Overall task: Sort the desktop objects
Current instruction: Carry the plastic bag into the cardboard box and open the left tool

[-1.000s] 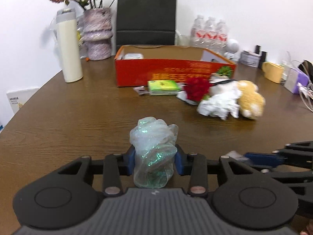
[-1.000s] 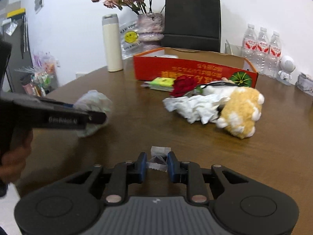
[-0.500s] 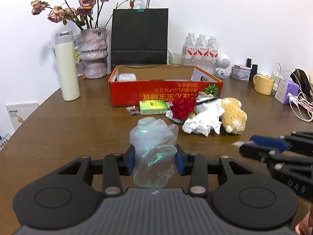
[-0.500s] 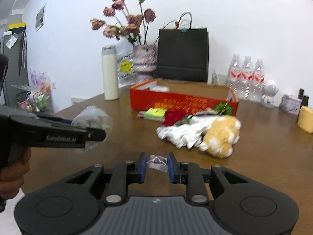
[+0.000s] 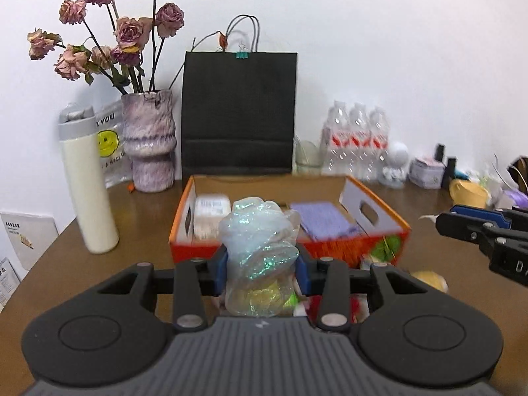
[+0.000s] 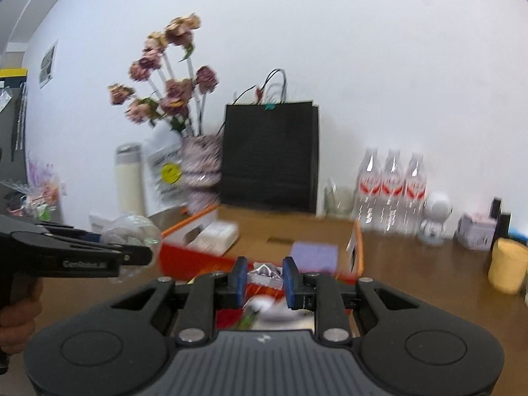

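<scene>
My left gripper [image 5: 262, 269] is shut on a crumpled iridescent plastic bag [image 5: 260, 254], held in the air just in front of the orange cardboard box [image 5: 376, 209]. The box holds a white packet [image 5: 211, 217] and a purple cloth [image 5: 325, 221]. In the right wrist view my right gripper [image 6: 264, 279] is shut on a small crinkled clear wrapper [image 6: 264, 273], also raised near the box [image 6: 194, 259]. The left gripper with its bag [image 6: 130, 232] shows at the left there; the right gripper's tips [image 5: 462, 226] show at the right edge of the left wrist view.
Behind the box stand a black paper bag [image 5: 239, 112], a vase of dried roses [image 5: 148, 142], a cream flask [image 5: 90, 191], water bottles [image 5: 358, 142] and a yellow mug [image 6: 506, 269]. A red rose, tissues and a plush toy lie below the grippers, mostly hidden.
Both grippers have risen and moved forward toward the orange box, each keeping its load. The box now looms close and its inside shows; the toy pile has dropped beneath the grippers.
</scene>
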